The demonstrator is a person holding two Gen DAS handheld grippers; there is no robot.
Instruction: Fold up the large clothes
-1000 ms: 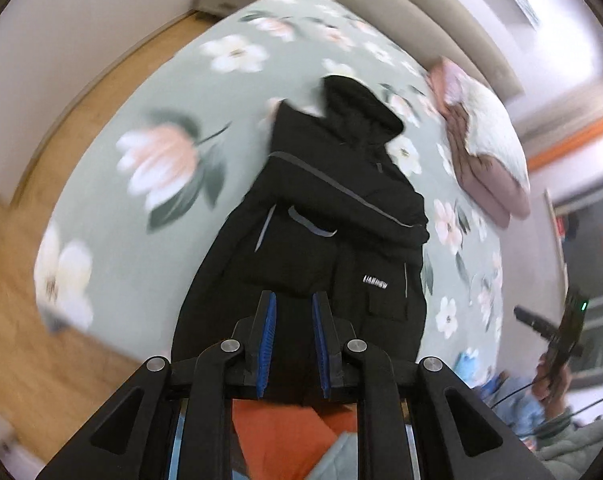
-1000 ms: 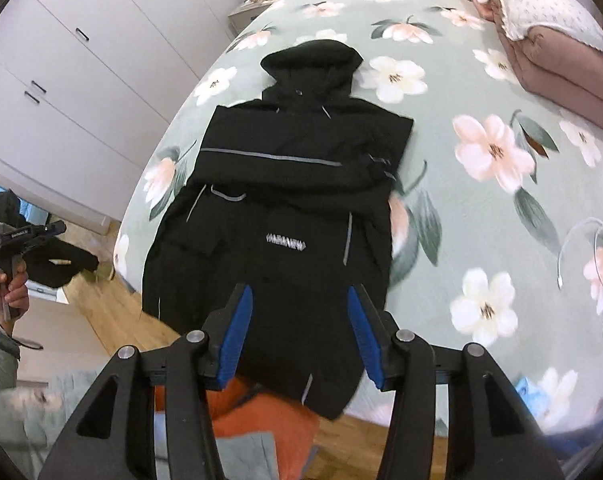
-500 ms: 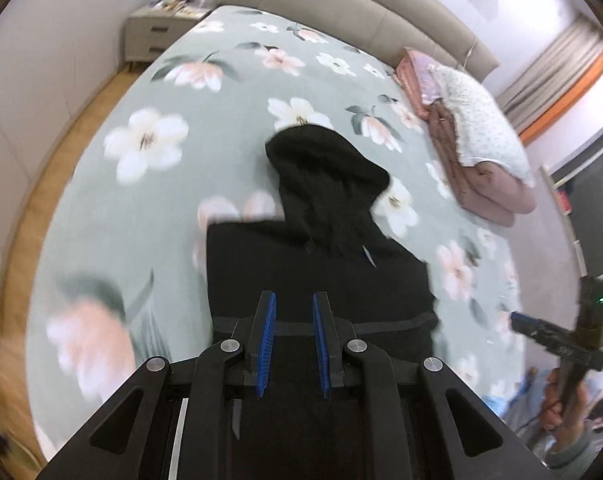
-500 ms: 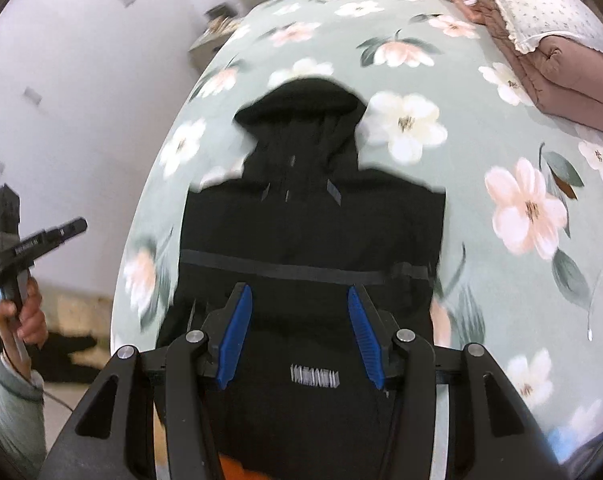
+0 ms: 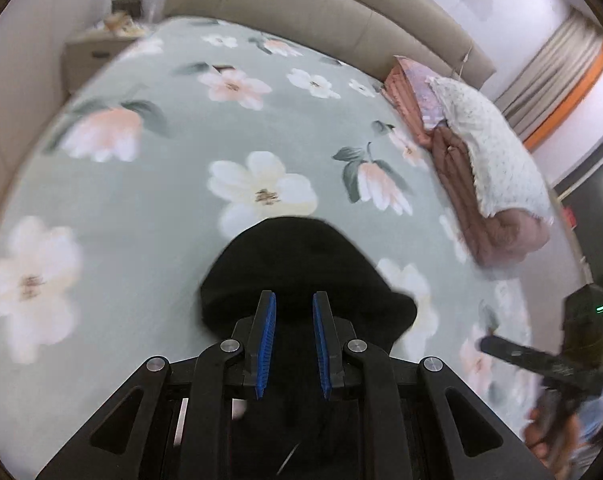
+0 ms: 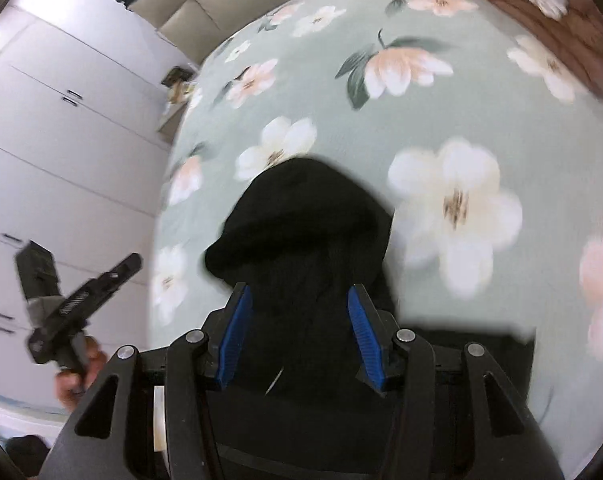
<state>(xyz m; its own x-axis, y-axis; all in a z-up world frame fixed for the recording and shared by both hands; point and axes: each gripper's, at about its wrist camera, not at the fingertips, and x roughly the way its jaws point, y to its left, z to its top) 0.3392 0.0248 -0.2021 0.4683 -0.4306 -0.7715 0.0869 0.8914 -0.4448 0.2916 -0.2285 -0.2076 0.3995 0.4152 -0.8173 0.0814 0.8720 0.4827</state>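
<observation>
The black hooded jacket (image 5: 301,272) lies flat on the floral bed (image 5: 141,200), hood toward the headboard. The left claw (image 5: 292,344) hangs above the hood with a narrow gap and holds nothing; the right claw (image 6: 297,336) stands about half open, also empty. With both views blurred, a pinch could land off-target, bunching the thick hood or catching the sheet.

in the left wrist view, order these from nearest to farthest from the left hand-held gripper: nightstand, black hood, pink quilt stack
1. black hood, just beyond the left hand-held gripper
2. pink quilt stack, at the bed's right edge
3. nightstand, far upper left, beside the bed
</observation>
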